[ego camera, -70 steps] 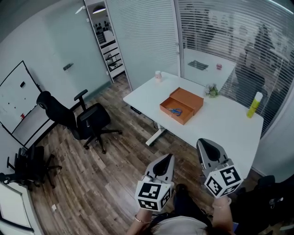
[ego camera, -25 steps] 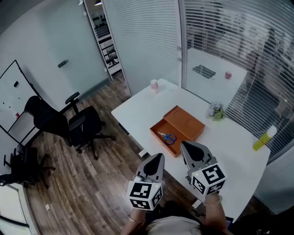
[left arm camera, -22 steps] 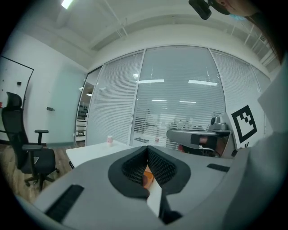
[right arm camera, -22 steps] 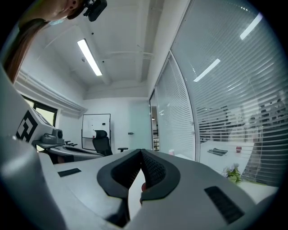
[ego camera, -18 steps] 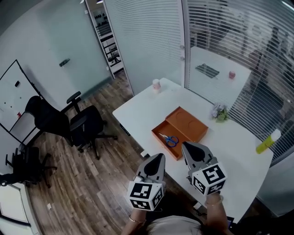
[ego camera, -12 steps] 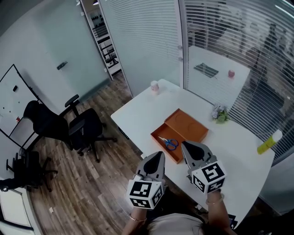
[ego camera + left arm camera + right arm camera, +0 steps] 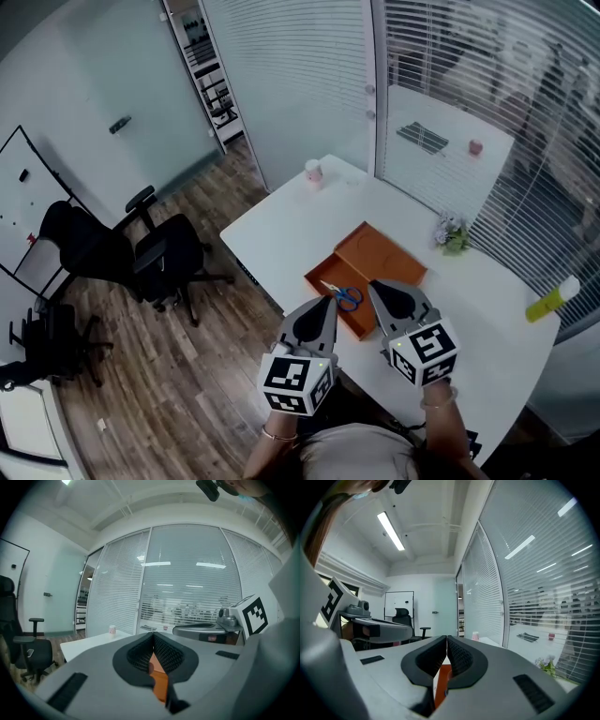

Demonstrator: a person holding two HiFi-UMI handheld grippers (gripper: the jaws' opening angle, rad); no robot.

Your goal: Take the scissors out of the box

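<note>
An open orange box (image 7: 375,258) lies on the white table (image 7: 281,225), its tray nearest the table's front edge. Blue-handled scissors (image 7: 345,296) rest in that tray. My left gripper (image 7: 322,307) hovers just short of the tray's near corner, jaws together with nothing between them. My right gripper (image 7: 381,292) is beside it, over the tray's right side, also shut and empty. In the left gripper view the orange box (image 7: 159,679) shows through the slit of the shut jaws, and the left gripper (image 7: 153,637) itself fills the lower frame. The right gripper (image 7: 446,641) looks the same in its own view.
A pink cup (image 7: 312,172) stands at the table's far corner, a small plant (image 7: 453,234) behind the box, a yellow bottle (image 7: 548,300) at the right edge. Black office chairs (image 7: 155,253) stand on the wood floor at left. Glass walls with blinds close the far side.
Both grippers have come forward toward the table, so they now reach the orange box's near edge. The table and box sit closer in the head view. Both jaws stayed shut.
</note>
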